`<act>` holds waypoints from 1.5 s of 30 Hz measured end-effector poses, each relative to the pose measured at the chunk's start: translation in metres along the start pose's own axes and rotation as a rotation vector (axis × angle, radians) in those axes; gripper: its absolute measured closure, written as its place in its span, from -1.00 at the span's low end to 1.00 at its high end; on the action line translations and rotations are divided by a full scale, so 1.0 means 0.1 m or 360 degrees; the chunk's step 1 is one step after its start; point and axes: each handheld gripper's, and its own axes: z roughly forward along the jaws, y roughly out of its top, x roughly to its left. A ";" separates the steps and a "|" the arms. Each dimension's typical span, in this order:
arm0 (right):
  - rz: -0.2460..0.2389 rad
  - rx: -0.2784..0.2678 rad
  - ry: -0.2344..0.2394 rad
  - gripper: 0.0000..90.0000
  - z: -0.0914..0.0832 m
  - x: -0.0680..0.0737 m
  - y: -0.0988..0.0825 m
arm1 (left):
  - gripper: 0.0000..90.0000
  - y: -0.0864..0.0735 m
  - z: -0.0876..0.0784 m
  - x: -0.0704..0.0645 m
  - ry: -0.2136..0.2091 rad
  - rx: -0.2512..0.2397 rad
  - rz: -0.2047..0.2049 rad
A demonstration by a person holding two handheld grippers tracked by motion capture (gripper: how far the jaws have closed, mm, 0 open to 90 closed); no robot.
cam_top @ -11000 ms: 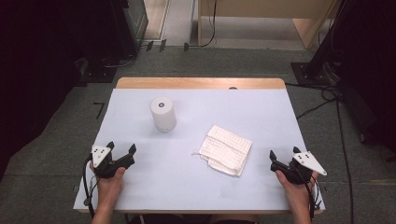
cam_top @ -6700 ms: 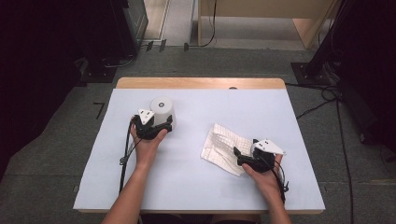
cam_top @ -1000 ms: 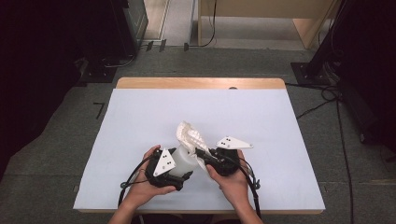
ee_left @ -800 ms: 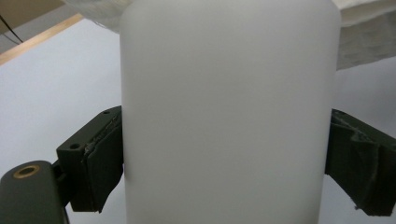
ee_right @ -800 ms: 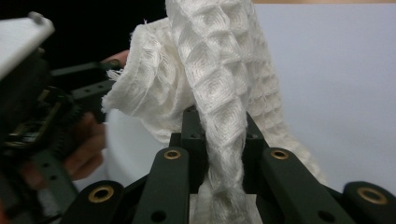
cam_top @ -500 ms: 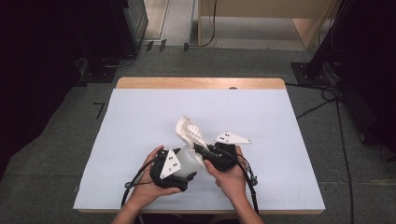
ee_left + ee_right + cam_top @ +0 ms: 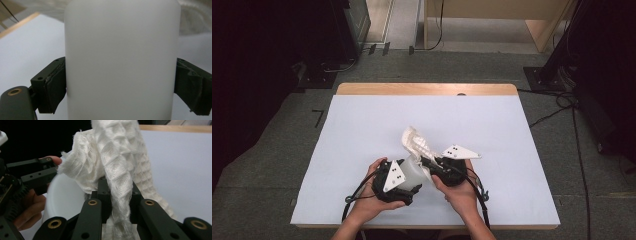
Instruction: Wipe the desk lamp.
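High view: left tongs (image 7: 404,176) clamped on white cup (image 7: 413,169), right tongs (image 7: 428,163) pinching cloth (image 7: 416,141) right at cup's mouth. Wiping probably underway, not done; desk (image 7: 362,130) otherwise bare.

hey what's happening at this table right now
A person works at a white-topped table with a gripper in each hand. The left gripper is clamped around a white cup, held near the table's front edge. The right gripper pinches a white waffle-weave cloth and holds it right against the cup's rim, with part of the cloth sticking up above it. It looks like wiping or stuffing the cup, though which one is unclear.
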 end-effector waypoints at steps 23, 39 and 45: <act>-0.0108 -0.0055 0.0219 0.77 -0.14 0.24 0.12 | -0.81 0.00 -0.01 -0.06 0.0024 -0.0044 0.0030; -0.0041 -0.0071 0.0167 0.77 -0.03 0.21 0.12 | -0.80 -0.02 -0.02 -0.06 0.0019 -0.0068 0.0053; 0.0032 0.0004 0.0030 0.78 -0.04 0.02 0.06 | -0.81 -0.02 -0.01 -0.02 0.0023 -0.0073 0.0013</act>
